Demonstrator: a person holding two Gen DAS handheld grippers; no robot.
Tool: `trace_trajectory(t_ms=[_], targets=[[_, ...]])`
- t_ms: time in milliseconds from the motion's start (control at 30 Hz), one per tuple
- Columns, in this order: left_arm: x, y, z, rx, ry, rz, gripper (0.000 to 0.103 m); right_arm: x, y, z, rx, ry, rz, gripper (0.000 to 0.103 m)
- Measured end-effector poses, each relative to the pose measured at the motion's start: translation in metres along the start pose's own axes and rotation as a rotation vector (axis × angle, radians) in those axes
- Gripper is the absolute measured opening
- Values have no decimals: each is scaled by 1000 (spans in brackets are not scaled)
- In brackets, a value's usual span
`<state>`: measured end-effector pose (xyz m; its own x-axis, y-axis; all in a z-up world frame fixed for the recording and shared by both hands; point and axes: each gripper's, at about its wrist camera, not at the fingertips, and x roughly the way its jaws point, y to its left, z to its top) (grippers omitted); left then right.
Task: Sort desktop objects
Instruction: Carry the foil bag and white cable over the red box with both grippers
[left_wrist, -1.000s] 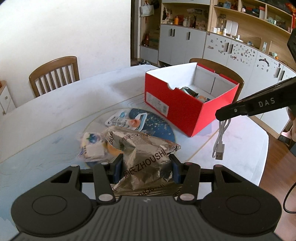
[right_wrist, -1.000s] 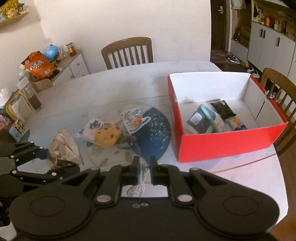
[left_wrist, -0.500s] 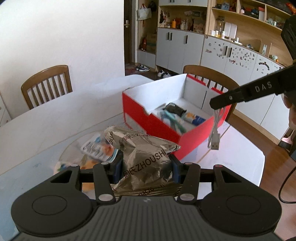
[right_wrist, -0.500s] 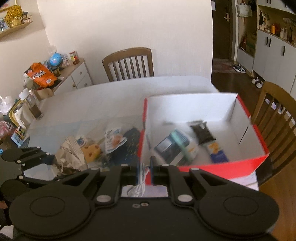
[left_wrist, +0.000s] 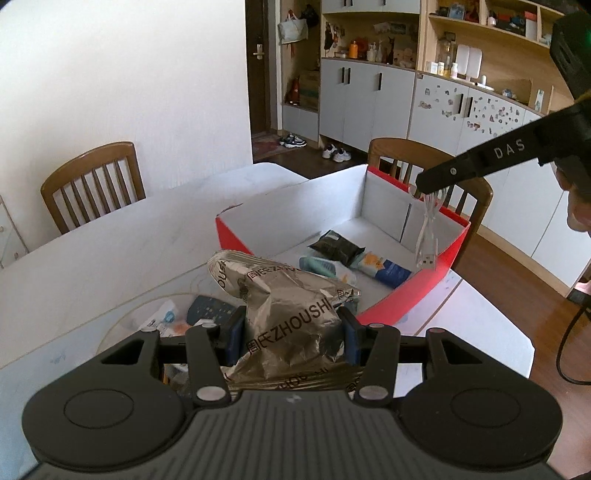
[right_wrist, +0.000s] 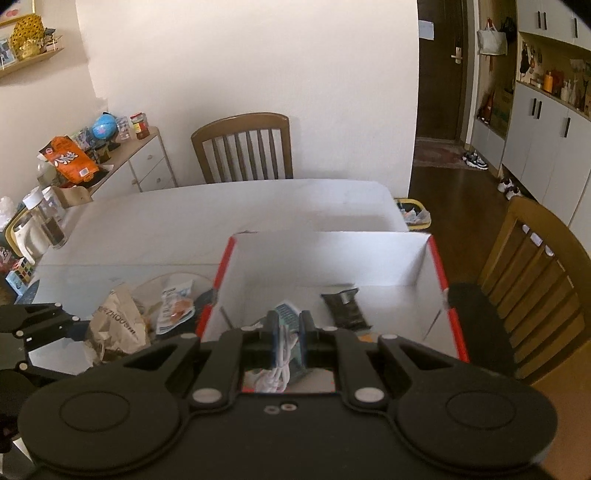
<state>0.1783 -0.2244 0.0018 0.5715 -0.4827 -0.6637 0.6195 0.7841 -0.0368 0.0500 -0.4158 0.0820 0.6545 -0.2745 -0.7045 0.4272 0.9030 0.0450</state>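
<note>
Since the earlier frames, both tongs had travelled from over the loose items toward the red box (left_wrist: 406, 291), which had come much closer in both views. All places below are given relative to that box.

The left tongs (left_wrist: 291, 332) were clenched on a crumpled silver snack bag (left_wrist: 284, 314), the blue pads pressing its sides. The bag was held in the air just short of the box's near left corner, not yet over the opening.

The right tongs (right_wrist: 287, 332) were clenched shut on a coiled white cable (right_wrist: 279, 369). In the left wrist view the cable (left_wrist: 426, 236) hung from the tips with its plug lowest, above the box's right-hand side and inside its rim line, as far as could be judged.

Already inside the box lay a dark packet (left_wrist: 336, 247), a pale green packet (left_wrist: 319, 266) and a blue-and-orange packet (left_wrist: 384, 267), so part of the sorting appeared done.

Left of the box, on the tabletop (right_wrist: 147, 229), a white and orange packet (right_wrist: 177, 306) remained, with other small items beside it that were too hidden to identify.

Judgement: the task was well under way. Two items were in transit and unreleased; at least one packet outside the box awaited collection.
</note>
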Motion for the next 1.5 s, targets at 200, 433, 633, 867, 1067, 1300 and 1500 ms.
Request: trace_trajectory(t_ms=[200, 433, 633, 867, 1067, 1300, 1500], targets=[[15, -17, 20, 31, 6, 6, 50, 1, -25, 8, -4, -18, -1, 10], [41, -29, 40, 50, 29, -19, 50, 12, -53, 10, 9, -5, -5, 10], [70, -41, 55, 88, 79, -67, 50, 25, -70, 11, 6, 14, -14, 10], [111, -57, 68, 121, 176, -153, 50, 50, -82, 14, -18, 66, -27, 10], [147, -63, 77, 160, 262, -201, 50, 72, -92, 10, -22, 115, -32, 10], [181, -65, 84, 144, 341, -231, 50, 91, -97, 7, -41, 163, -31, 10], [203, -63, 87, 167, 390, -237, 50, 103, -102, 4, -41, 191, -28, 10]])
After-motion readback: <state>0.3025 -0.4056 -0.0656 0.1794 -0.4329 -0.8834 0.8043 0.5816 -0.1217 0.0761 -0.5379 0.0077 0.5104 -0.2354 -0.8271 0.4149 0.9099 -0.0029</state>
